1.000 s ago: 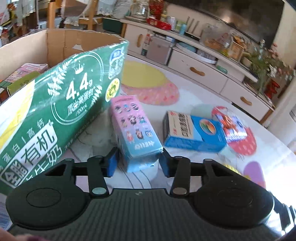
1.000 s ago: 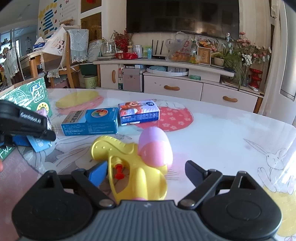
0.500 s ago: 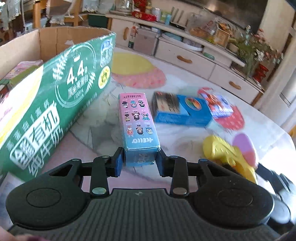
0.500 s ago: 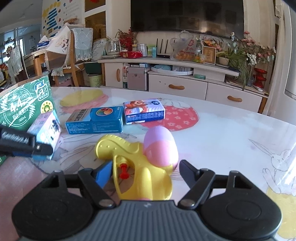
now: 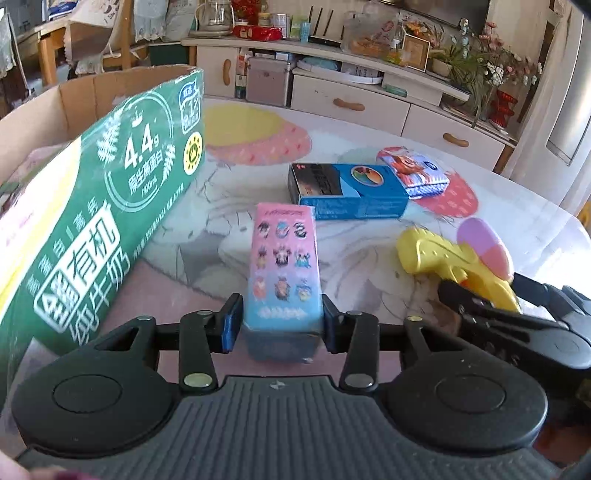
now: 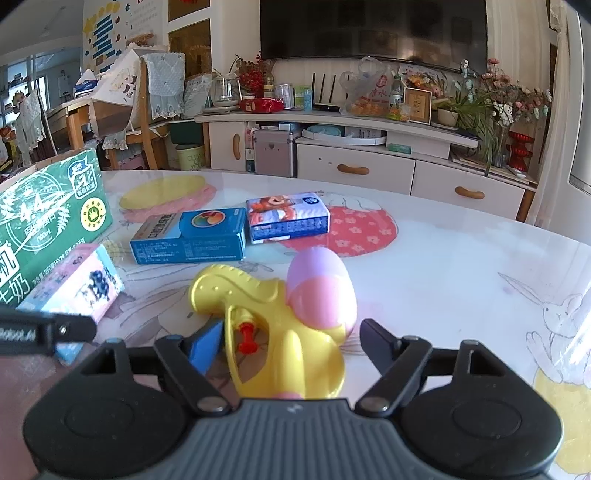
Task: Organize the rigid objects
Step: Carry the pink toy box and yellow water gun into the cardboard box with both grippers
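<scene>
Left wrist: pink box (image 5: 282,266) lies lengthwise, pointing away.

My sunlit living room, past the table.
A dark television (image 6: 373,31) hangs above a long white cabinet (image 6: 354,162); wooden chairs (image 6: 147,110) stand left.

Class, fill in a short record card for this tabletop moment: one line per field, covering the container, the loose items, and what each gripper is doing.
Container: green carton, open top, at the table's left
Left gripper: jaws opening, pink and blue box between them, lying on the table
Right gripper: jaws opening, straddling the yellow water gun; pads not pressing on it
Gun's tank: pink and purple
Other loose items: blue box, beside it a cartoon-printed packet
Surface: table with a printed cover
</scene>
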The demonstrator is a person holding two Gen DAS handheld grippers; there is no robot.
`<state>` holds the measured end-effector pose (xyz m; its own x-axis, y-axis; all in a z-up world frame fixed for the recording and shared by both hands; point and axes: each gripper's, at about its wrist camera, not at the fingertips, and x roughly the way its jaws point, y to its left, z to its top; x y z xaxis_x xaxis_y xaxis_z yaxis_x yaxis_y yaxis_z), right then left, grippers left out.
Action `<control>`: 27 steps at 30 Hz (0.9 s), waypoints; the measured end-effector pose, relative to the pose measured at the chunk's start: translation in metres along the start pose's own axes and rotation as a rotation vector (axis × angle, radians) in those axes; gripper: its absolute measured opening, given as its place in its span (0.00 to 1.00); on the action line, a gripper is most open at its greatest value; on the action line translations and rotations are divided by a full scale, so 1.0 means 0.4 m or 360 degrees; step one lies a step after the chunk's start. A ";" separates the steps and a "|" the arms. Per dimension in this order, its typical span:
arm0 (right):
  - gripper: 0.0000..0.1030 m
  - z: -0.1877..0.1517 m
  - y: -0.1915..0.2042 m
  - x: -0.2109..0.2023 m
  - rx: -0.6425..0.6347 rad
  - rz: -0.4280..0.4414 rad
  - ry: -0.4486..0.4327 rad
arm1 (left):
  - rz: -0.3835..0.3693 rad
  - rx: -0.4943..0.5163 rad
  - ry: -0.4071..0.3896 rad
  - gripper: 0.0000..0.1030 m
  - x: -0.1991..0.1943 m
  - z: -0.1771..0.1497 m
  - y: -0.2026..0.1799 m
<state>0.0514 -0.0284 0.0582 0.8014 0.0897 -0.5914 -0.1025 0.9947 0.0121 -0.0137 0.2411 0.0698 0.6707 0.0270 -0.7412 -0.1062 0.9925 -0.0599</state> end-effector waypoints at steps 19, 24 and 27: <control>0.72 -0.021 0.004 -0.043 0.0067 -0.0146 -0.0091 | -0.0122 0.0031 0.0076 0.43 -0.003 0.036 -0.009; 0.72 -0.038 0.018 -0.071 0.0121 -0.0200 -0.0079 | -0.0192 0.0067 0.0066 0.43 -0.026 0.029 -0.018; 0.72 -0.037 0.024 -0.098 0.0190 -0.0196 -0.0079 | -0.0221 0.0090 0.0049 0.43 -0.040 0.027 -0.017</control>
<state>0.0103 -0.0232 0.0696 0.8321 -0.0334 -0.5536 0.0665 0.9970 0.0398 -0.0158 0.2352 0.0895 0.6531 -0.1140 -0.7487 0.0284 0.9916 -0.1263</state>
